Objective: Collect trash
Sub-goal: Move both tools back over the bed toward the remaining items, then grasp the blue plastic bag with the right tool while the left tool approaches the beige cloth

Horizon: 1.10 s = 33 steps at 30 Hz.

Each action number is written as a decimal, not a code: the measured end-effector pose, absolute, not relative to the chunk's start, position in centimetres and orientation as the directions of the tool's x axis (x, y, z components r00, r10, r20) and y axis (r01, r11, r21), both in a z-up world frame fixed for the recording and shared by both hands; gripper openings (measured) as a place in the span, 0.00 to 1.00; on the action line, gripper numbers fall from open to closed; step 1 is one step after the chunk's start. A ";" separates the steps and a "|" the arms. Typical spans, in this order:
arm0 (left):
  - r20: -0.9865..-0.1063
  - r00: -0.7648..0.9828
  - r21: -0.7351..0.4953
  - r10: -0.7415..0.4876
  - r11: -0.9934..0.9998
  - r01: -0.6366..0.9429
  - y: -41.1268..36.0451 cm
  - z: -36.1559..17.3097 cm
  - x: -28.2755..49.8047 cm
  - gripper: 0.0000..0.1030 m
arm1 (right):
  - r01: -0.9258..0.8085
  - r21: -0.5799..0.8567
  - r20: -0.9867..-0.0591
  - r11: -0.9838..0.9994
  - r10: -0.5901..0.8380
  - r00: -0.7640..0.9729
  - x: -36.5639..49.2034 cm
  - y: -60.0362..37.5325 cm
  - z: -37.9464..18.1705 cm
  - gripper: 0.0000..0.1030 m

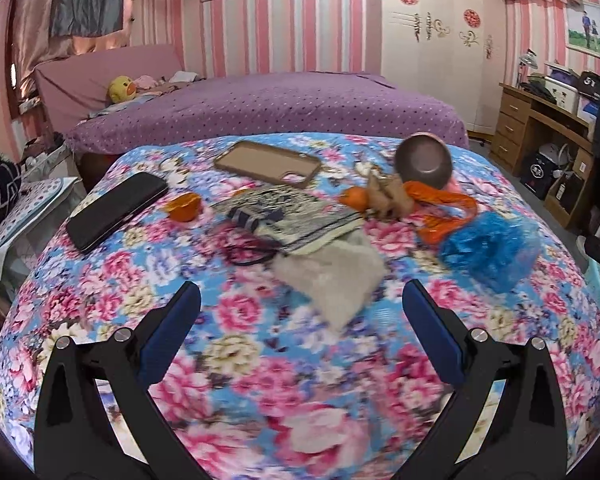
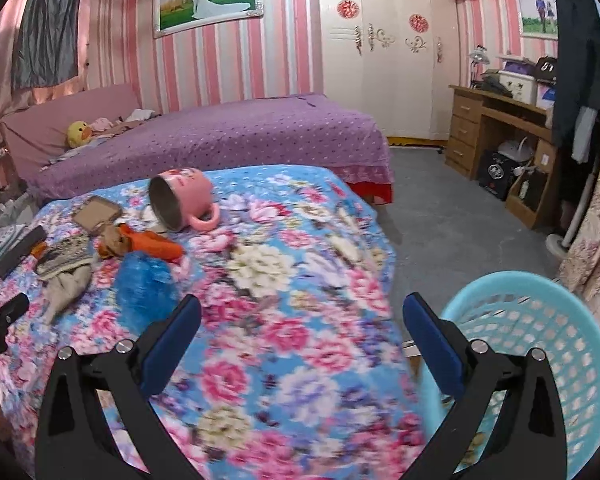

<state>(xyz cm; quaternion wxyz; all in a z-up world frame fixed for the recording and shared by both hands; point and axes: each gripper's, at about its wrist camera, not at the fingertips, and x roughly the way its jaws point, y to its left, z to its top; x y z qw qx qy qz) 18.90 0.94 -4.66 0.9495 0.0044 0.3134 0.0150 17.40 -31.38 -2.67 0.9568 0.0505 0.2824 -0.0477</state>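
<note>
Nearest, the left gripper hangs over the flowered bedspread, its blue-padded jaws spread wide with nothing between them. The right gripper is likewise wide apart and empty, poised at the bedspread's right edge, where a pale blue plastic basket stands just beside the bed on the floor.

Past the left gripper's fingers lies a crumpled grey-white cloth or tissue, touching a patterned pouch with a dark cord beside it. To the right sits a crinkled blue plastic wad, and just behind it an orange plastic bag lies against a brownish crumpled scrap. A piece of orange peel rests left of the pouch, near a black phone lying by the left edge.

Farther back are a tan phone case and a pink mug tipped on its side, mouth toward the grippers. Beyond stands a purple-covered bed holding a yellow duck toy.
</note>
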 end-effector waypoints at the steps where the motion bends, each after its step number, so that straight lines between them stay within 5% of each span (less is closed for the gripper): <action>1: -0.596 0.802 0.020 0.038 0.999 -0.032 1.3 -4.7 19.0 0.95 | 0.116 0.070 -0.546 0.991 -0.059 0.835 17.6 -30.9 -2.8 0.96; 26: -0.677 0.735 -0.075 0.014 0.993 -0.088 5.9 -6.4 21.5 0.95 | -0.083 -0.120 -0.609 0.989 -0.007 0.793 22.4 -20.5 -4.9 0.94; 30: -0.678 0.735 -0.063 0.017 0.995 -0.081 5.1 -6.4 21.5 0.95 | -0.147 -0.032 -0.644 0.989 0.092 0.760 22.9 -20.9 -5.3 0.42; 33: -0.679 0.734 -0.055 0.020 0.995 -0.079 4.5 -6.4 21.4 0.95 | -0.201 0.052 -0.647 0.978 0.186 0.739 22.9 -21.2 -5.5 0.23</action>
